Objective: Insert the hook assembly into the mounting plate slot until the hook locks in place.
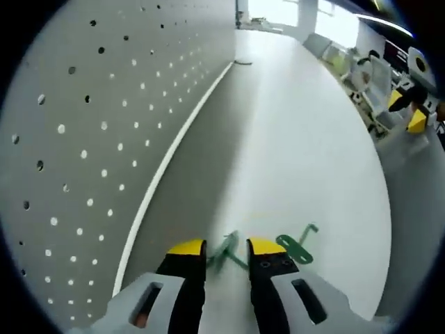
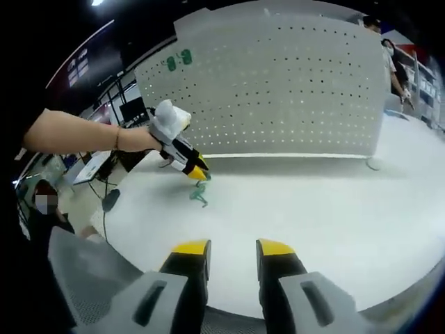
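The white bench (image 2: 334, 209) runs bare and wide to its edges, with a perforated panel (image 2: 278, 90) standing along its far edge. The left gripper (image 1: 227, 248) reaches down to the green hook assembly (image 1: 295, 245) lying mid-bench, fingers narrowly parted around its wire. The right gripper (image 2: 233, 249) hovers at the near edge, fingers parted, holding nothing.

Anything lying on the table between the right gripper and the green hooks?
No. In the right gripper view, only bare white table lies between the right gripper and the green hooks, where the left gripper hovers.
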A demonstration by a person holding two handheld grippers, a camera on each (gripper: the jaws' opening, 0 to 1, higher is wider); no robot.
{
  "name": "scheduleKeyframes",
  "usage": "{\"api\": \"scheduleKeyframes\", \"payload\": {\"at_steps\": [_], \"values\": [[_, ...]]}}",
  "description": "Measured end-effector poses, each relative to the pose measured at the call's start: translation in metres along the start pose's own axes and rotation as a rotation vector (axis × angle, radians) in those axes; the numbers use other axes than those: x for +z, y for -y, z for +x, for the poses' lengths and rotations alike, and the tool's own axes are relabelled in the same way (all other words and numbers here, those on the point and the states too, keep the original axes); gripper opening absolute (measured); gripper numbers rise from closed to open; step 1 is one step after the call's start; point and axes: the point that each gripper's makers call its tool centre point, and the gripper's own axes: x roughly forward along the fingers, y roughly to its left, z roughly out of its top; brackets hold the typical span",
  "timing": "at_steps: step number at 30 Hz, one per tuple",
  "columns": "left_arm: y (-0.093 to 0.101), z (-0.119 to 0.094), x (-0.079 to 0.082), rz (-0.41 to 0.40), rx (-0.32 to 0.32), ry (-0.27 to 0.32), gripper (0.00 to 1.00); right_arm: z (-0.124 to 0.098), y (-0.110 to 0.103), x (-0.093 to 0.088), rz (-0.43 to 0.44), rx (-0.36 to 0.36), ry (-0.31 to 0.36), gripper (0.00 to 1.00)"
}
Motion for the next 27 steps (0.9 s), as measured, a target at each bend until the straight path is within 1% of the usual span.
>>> {"api": "scheduleKeyframes", "payload": {"at_steps": [2,4,6,8,9,10,13,17,20,22,23,24,27], "values": [[0.001,0.003,-0.004,0.018,-0.004,-0.021,0.22,0.0,-0.003,-0.002,-0.023,0.004,-0.008,0.23],[0.005,0.004,-0.006,0.042,-0.009,-0.034,0.15,0.001,-0.005,-0.004,-0.045,0.005,-0.015,0.23],[0.012,0.004,-0.01,0.043,-0.031,-0.054,0.1,0.002,-0.006,-0.004,-0.054,0.004,-0.017,0.23],[0.016,0.004,-0.012,0.056,-0.037,-0.065,0.07,0.002,-0.004,-0.004,-0.05,0.002,-0.016,0.23],[0.017,0.003,-0.01,0.069,-0.036,-0.059,0.05,0.002,-0.004,-0.004,-0.043,0.002,-0.016,0.23],[0.019,0.003,-0.011,0.058,-0.044,-0.068,0.05,0.002,-0.003,-0.003,-0.038,0.002,-0.014,0.23],[0.021,0.003,-0.011,0.037,-0.057,-0.067,0.05,0.002,-0.002,-0.003,-0.025,0.0,-0.011,0.23],[0.021,0.003,-0.013,0.062,-0.052,-0.08,0.04,0.002,-0.003,-0.003,-0.029,0.003,-0.014,0.23],[0.021,0.002,-0.015,0.055,-0.047,-0.087,0.04,0.002,-0.004,-0.003,-0.035,0.004,-0.014,0.23],[0.02,0.0,-0.017,0.06,-0.027,-0.095,0.03,0.003,-0.004,-0.003,-0.035,0.005,-0.013,0.23],[0.012,-0.003,-0.014,0.069,0.02,-0.08,0.03,0.002,-0.004,-0.002,-0.035,0.004,-0.012,0.23],[0.011,-0.006,-0.015,0.055,0.03,-0.083,0.03,0.001,-0.003,-0.002,-0.037,0.003,-0.011,0.23],[0.001,-0.017,-0.008,0.011,0.067,-0.047,0.03,-0.002,0.001,0.003,-0.037,-0.01,0.013,0.2]]}}
